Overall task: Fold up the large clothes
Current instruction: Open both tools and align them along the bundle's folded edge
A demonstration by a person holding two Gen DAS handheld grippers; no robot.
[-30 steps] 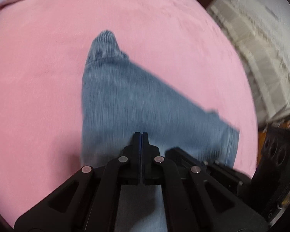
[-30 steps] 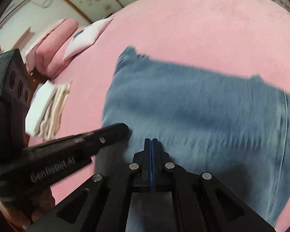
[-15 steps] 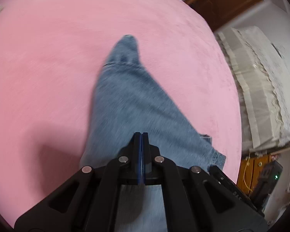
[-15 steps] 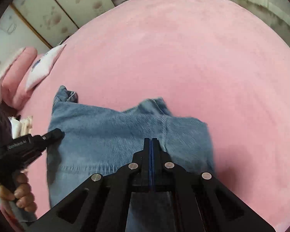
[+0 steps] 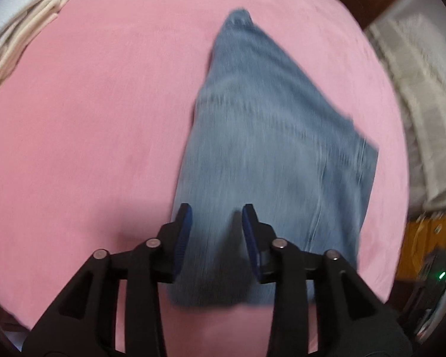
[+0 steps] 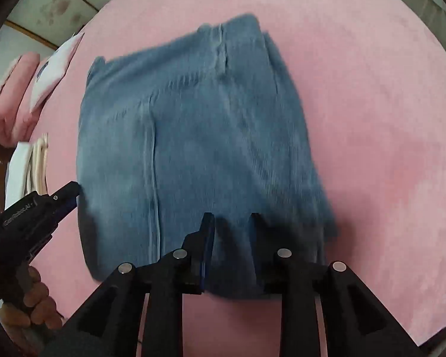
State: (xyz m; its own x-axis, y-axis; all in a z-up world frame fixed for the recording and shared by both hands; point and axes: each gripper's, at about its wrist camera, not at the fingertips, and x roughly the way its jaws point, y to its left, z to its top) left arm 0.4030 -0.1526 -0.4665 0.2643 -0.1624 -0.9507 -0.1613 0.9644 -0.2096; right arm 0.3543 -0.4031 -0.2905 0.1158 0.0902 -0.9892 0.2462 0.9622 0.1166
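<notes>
Over the near edge of the pink bed (image 5: 104,119), your left gripper (image 5: 217,235) and right gripper (image 6: 232,244) had just been opening, jaws apart, releasing the folded jeans (image 6: 193,134); next, probably another fold.

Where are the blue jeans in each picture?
Left wrist view: the jeans fill the middle and right, running from the top down between the open left gripper fingers.
Right wrist view: the jeans fill the middle, above the open right gripper.
Shared landmark: the pink blanket under them.

Two wrist views, steeply downward, close over shared jeans (image 5: 270,154) (blurred)
</notes>
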